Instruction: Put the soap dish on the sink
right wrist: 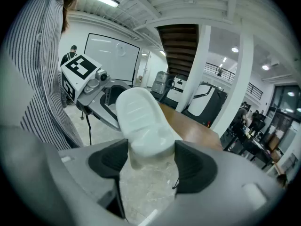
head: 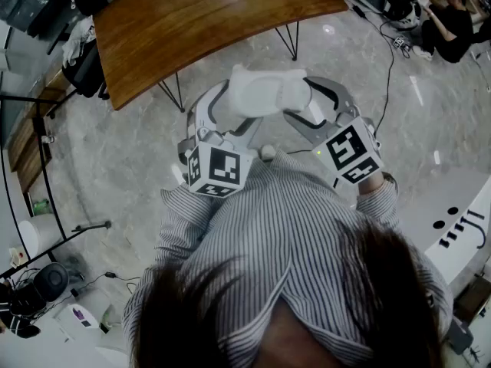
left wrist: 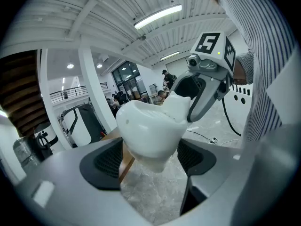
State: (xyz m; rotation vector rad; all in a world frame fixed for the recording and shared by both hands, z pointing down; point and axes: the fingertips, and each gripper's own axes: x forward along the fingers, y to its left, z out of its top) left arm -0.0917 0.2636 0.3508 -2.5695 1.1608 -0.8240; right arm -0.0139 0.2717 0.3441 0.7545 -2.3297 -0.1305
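Observation:
The white soap dish [head: 265, 90] hangs in the air over the marble floor, in front of the person's striped shirt. My left gripper [head: 229, 115] is shut on its left end and my right gripper [head: 311, 107] on its right end. In the left gripper view the dish [left wrist: 148, 126] fills the gap between the dark pads [left wrist: 109, 161], with the right gripper [left wrist: 187, 98] on its far end. In the right gripper view the ribbed top of the dish [right wrist: 141, 121] faces the camera, and the left gripper [right wrist: 115, 108] holds the other end.
A curved wooden table [head: 207, 21] on thin metal legs stands just beyond the dish. A white surface with dark holes [head: 456, 225] lies at the right edge. Cables [head: 387, 60] run over the floor, and a person [head: 453, 25] sits at the far right.

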